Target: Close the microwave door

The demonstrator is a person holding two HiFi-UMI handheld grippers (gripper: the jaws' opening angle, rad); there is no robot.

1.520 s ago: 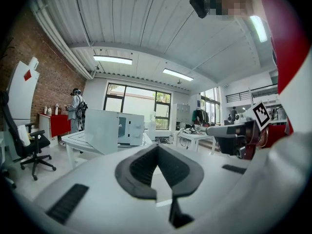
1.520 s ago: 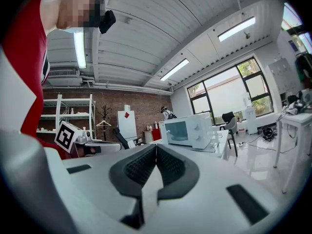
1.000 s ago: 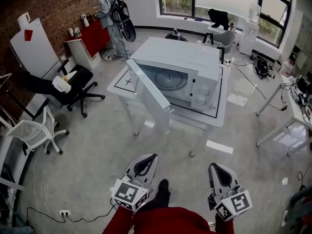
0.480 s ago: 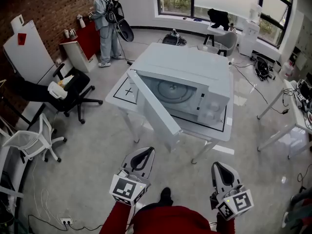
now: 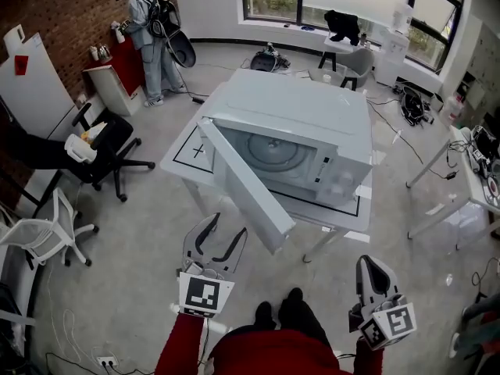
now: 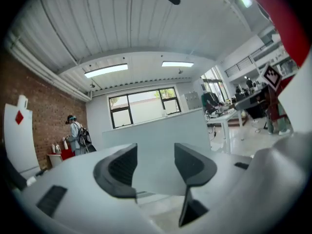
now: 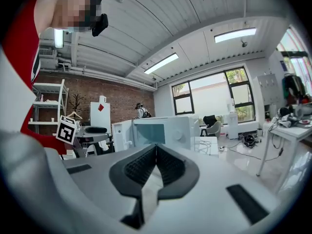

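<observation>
On the desk (image 5: 181,158), the microwave door (image 5: 246,194) stands open; the left hand-held gripper (image 5: 226,225), empty, has just been opening; the right hand-held gripper (image 5: 372,262) is closed.

The microwave (image 5: 312,123) sits on a table (image 5: 181,162), ahead of both grippers. Its open door (image 5: 248,190) sticks out toward the left gripper (image 5: 222,231), and the door's edge is just in front of it. The right gripper (image 5: 373,264) is farther right, away from the door. An office chair (image 5: 105,143) stands well off to the left.
</observation>
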